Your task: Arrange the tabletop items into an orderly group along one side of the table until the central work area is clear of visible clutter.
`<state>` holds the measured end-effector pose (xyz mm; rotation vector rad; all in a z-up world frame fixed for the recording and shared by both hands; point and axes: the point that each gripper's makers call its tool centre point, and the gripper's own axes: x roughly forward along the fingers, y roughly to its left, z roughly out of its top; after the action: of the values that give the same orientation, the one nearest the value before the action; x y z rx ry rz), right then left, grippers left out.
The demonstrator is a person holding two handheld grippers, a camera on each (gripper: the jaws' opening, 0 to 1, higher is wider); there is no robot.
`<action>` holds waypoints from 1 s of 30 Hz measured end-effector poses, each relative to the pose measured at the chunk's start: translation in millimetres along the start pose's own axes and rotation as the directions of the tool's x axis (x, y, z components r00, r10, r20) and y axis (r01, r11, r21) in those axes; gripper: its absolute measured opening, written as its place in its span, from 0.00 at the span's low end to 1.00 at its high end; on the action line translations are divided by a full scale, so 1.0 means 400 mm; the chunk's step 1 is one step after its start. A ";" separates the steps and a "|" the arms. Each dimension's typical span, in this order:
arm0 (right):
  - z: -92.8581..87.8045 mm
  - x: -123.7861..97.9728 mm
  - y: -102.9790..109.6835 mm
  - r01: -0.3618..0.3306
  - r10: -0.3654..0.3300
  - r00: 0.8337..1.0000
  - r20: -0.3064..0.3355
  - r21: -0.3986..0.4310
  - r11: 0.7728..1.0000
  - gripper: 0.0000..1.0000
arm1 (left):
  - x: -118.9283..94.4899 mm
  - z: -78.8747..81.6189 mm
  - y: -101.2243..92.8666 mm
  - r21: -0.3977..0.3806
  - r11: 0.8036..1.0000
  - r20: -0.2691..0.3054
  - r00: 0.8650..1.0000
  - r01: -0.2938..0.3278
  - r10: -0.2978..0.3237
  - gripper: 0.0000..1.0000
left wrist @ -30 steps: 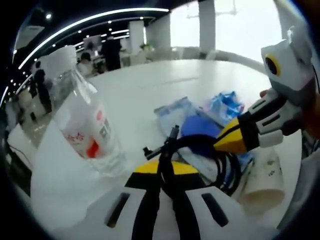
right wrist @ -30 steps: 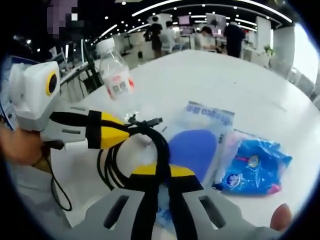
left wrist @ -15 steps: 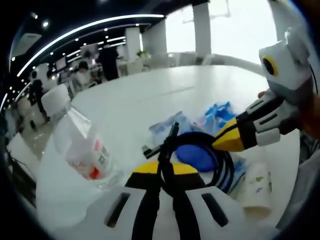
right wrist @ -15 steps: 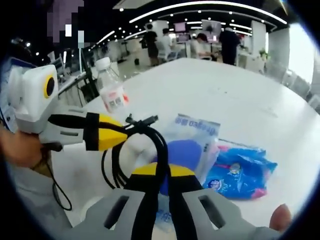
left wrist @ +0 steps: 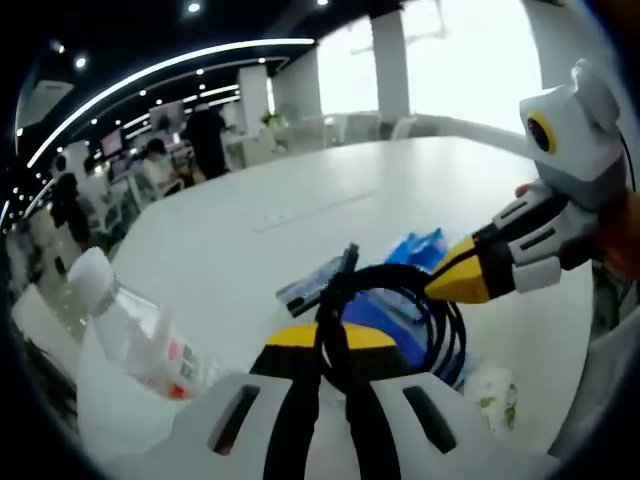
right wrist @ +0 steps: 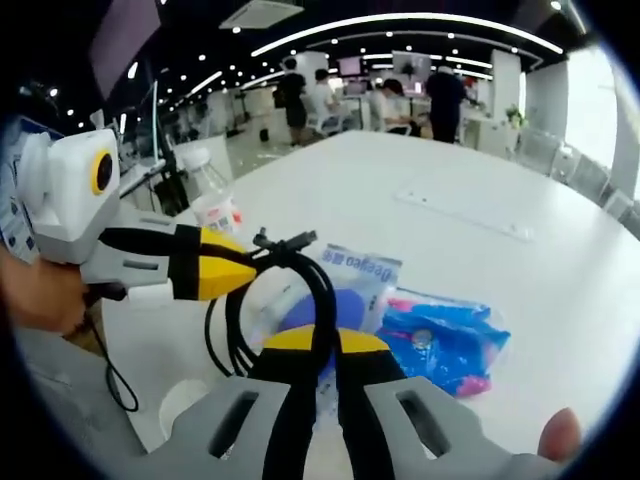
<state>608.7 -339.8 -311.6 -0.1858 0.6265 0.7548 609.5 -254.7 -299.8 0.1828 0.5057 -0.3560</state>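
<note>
Jaws of the left gripper [left wrist: 332, 335] are pressed together on a coiled black cable [left wrist: 420, 310], pinching its loops at the near side of the bundle. In the left gripper view the right gripper [left wrist: 455, 280] comes in from the right, its yellow-tipped jaws clamped on the same coil at the opposite side, so the cable hangs between the two tools above the white table [left wrist: 250, 240]. The cable's plug end [left wrist: 348, 258] sticks up past the left gripper's tips.

In the right gripper view the right gripper [right wrist: 322, 335] grips the cable [right wrist: 235, 330] from below, and the left gripper [right wrist: 240, 272] reaches in from the left with its jaws closed on the upper part of the loop. A hand [right wrist: 40, 300] holds that tool at the left edge.

Under the lifted coil, near the middle of the table, lies a clear packet with a blue round item inside [right wrist: 350, 295]. Just to its right lies a blue plastic pouch [right wrist: 440, 340], touching or overlapping the packet. In the left gripper view a paper cup [left wrist: 495, 390] lies on its side at the near right. A clear water bottle [left wrist: 130, 335] with a white cap and red label is at the near left there; whether it stands or leans I cannot tell. People stand in the far background.
</note>
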 end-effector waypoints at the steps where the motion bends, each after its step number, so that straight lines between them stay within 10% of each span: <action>1: 0.000 -0.006 -0.007 0.004 -0.004 1.000 0.003 0.002 1.000 0.05 | 0.003 0.006 -0.007 0.004 1.000 0.003 1.000 0.003 -0.003 0.04; 30: -0.103 -0.208 -0.221 0.163 -0.163 0.987 -0.002 0.073 0.984 0.05 | 0.099 0.109 -0.289 0.108 0.981 0.013 0.987 0.159 -0.161 0.04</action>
<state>604.3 -467.3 -300.8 -0.1664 0.6255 0.5732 617.4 -383.7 -291.6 0.2423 0.4813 -0.5424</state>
